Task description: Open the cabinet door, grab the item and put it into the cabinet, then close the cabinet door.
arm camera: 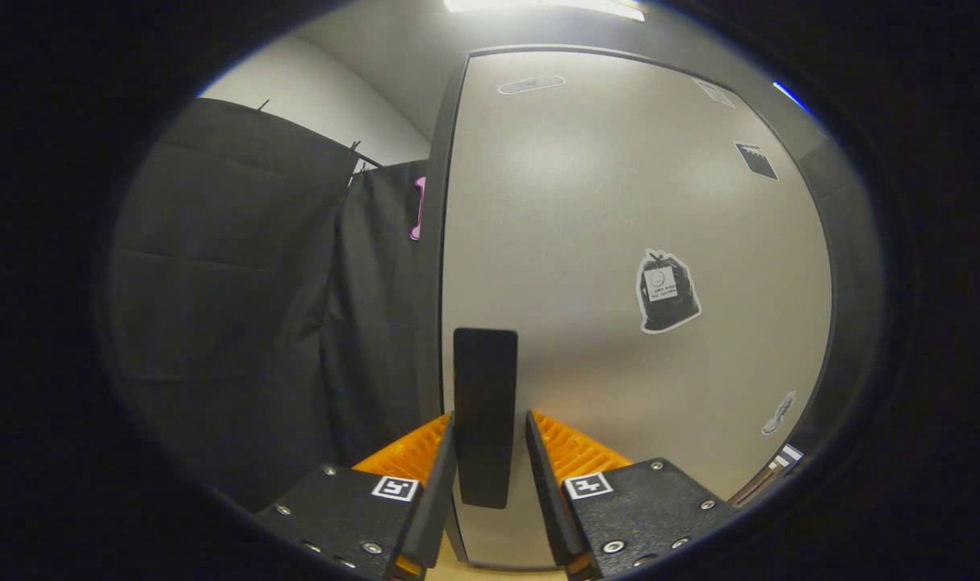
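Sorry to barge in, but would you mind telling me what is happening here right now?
A person is holding a handheld claw up against a pale cabinet door. Its two fingers sit either side of the door's dark upright handle, close to it, though whether they press on it cannot be told. The door looks flush in its dark frame, so it appears closed. A sticker sits on the door beyond the fingers.

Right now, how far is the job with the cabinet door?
Nothing looks done so far. The cabinet door looks shut or nearly shut. In hand: the gripper has its fingers on either side of the dark handle; whether they press on it is unclear. Left: open the door, put the item inside, close the door.
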A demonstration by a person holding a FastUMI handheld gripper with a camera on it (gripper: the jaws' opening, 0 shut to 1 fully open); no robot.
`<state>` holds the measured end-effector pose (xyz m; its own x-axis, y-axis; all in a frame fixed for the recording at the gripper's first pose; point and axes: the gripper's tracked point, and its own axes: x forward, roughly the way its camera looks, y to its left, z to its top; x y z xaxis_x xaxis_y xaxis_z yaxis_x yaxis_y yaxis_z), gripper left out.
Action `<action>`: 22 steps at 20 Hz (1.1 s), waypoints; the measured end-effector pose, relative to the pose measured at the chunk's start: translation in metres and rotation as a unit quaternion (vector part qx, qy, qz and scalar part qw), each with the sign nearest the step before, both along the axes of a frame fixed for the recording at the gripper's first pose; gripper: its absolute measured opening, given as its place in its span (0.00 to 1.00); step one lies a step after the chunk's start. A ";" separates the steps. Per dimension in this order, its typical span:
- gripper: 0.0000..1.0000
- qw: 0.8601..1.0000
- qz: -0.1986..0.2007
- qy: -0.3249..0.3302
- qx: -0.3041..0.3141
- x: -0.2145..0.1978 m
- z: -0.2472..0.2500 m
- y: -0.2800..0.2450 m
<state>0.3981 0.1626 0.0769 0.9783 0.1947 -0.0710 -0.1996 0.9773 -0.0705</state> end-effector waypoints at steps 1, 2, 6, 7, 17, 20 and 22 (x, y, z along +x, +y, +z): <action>0.44 1.000 -0.006 -0.004 -0.007 -0.005 0.002 -0.001; 0.34 1.000 -0.008 0.000 -0.007 0.000 -0.001 -0.002; 0.29 1.000 0.001 0.015 0.000 -0.007 0.000 -0.001; 0.29 1.000 0.003 0.018 -0.003 -0.010 0.001 -0.001; 0.27 0.997 0.062 0.043 0.002 -0.061 0.013 -0.002; 0.27 0.996 0.074 0.051 0.003 -0.070 0.016 -0.003; 0.27 0.996 0.078 0.053 -0.001 -0.069 0.016 -0.001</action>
<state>0.3295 0.1612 0.0930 0.9231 0.3435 -0.1729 -0.3553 0.9338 -0.0418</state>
